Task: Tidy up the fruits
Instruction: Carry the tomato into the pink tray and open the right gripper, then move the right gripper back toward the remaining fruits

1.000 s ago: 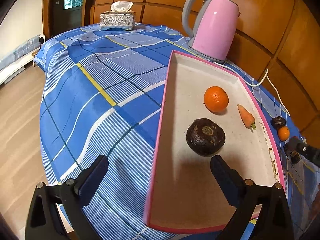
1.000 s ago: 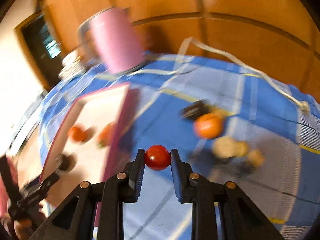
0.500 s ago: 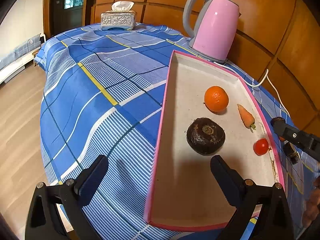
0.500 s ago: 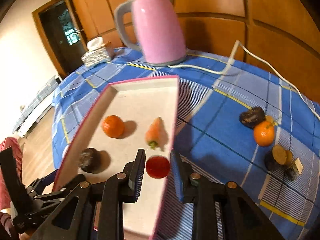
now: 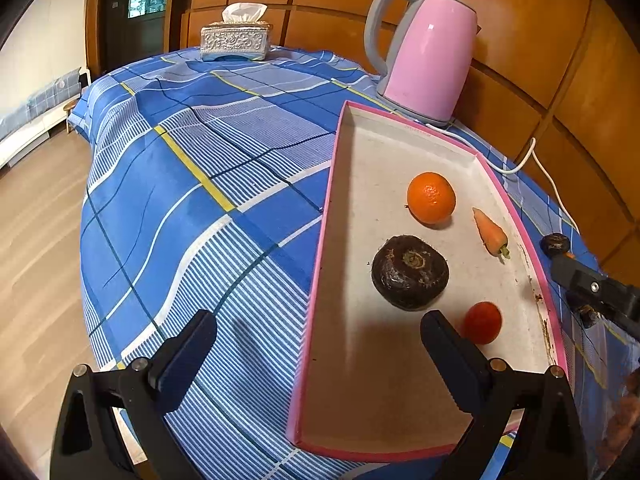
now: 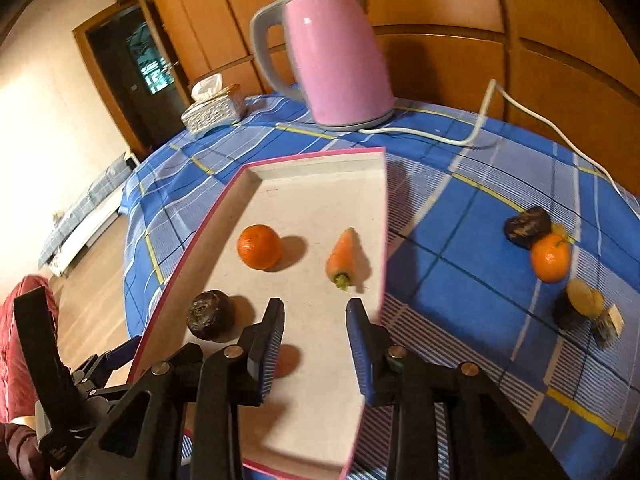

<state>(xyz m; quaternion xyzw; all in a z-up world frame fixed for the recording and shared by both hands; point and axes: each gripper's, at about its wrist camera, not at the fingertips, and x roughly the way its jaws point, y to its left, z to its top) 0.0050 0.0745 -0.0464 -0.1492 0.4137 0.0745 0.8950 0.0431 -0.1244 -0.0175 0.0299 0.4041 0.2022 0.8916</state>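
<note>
Right wrist view: right gripper (image 6: 315, 334) jaws have just been opening, narrow gap now, nothing between the pads. Red tomato (image 6: 285, 361) lies on the tray floor just under the left finger, half hidden by it. Half a second ago it was still clamped between the pads over the tray's near edge; a second ago it was being carried over the cloth, view blurred

From the gripper outward: carrot (image 6: 342, 258) at 12 o'clock, orange (image 6: 259, 247) at 11, dark round fruit (image 6: 211, 315) at 9, all inside the pink-rimmed tray (image 6: 382, 216). Pink kettle (image 6: 336, 60) beyond the tray's far end, tissue box (image 6: 214, 108) at 11 further back

Left wrist view: left gripper (image 5: 318, 354) spread wide, empty, straddling the tray's left rim, same as in both earlier frames. Tomato (image 5: 482, 322) shows in full here, just past the right finger, at 4 o'clock of the dark fruit (image 5: 410, 272). Tip of the right gripper (image 5: 592, 290) is outside the tray's right rim at 3 o'clock; it has pulled back from where it reached over the rim

Only the right view shows the leftovers on the blue checked cloth (image 6: 460, 248) at 2 o'clock: second orange (image 6: 550, 257) touching a dark lump (image 6: 527, 226), plus cut pieces (image 6: 588, 306) nearer. Left view gets just the dark lump (image 5: 555, 243). A red sleeve (image 6: 16, 340) appears only at the right view's left edge
</note>
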